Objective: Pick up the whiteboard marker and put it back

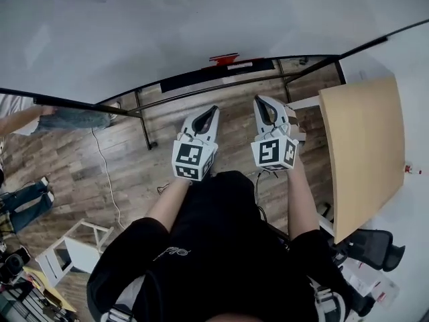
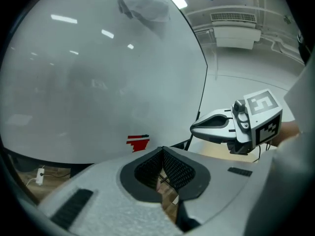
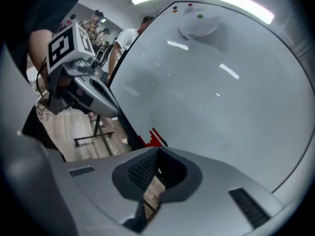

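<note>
The cubes (image 1: 191, 159) are showing only black-and-white square patterns. The left tongs (image 1: 213, 110) and right tongs (image 1: 263, 102) are pressing together, holding nothing, pointing towards the whiteboard (image 1: 201, 25), where the red whiteboard marker (image 1: 226, 60) is lying on the bottom ledge (image 1: 194, 79), apart from both.

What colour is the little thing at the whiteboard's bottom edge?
The little thing is red; the left gripper view shows it best.

Red thing (image 2: 138, 142) at whiteboard's (image 2: 98, 82) lower edge too small to name; my left gripper (image 2: 162, 149) hides board edge beside it. Bystander (image 1: 67, 118) cut by left edge.
</note>
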Demonstrator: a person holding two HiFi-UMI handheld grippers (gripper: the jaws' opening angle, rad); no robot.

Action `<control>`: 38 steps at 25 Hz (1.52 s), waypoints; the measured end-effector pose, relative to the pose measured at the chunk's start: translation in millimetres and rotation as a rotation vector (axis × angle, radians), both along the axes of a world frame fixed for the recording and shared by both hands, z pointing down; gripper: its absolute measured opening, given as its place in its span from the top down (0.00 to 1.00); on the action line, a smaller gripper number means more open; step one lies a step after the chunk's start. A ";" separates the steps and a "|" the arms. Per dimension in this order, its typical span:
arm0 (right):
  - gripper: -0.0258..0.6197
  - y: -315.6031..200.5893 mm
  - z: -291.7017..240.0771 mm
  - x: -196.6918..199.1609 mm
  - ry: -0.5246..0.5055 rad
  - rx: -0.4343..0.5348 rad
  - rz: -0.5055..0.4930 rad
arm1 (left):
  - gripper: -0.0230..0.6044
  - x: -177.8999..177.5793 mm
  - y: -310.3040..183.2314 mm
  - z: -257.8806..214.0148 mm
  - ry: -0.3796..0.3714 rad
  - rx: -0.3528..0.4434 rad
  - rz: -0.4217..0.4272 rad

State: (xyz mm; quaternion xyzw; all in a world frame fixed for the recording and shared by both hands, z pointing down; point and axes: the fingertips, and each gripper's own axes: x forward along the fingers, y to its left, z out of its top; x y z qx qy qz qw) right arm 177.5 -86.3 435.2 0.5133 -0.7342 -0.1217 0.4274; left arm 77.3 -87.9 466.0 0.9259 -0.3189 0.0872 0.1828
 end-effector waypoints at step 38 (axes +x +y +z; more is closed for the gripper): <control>0.83 -132.3 178.2 28.4 0.422 -0.367 -0.375 | 0.96 -9.3 -8.3 109.4 -0.110 -0.199 -0.366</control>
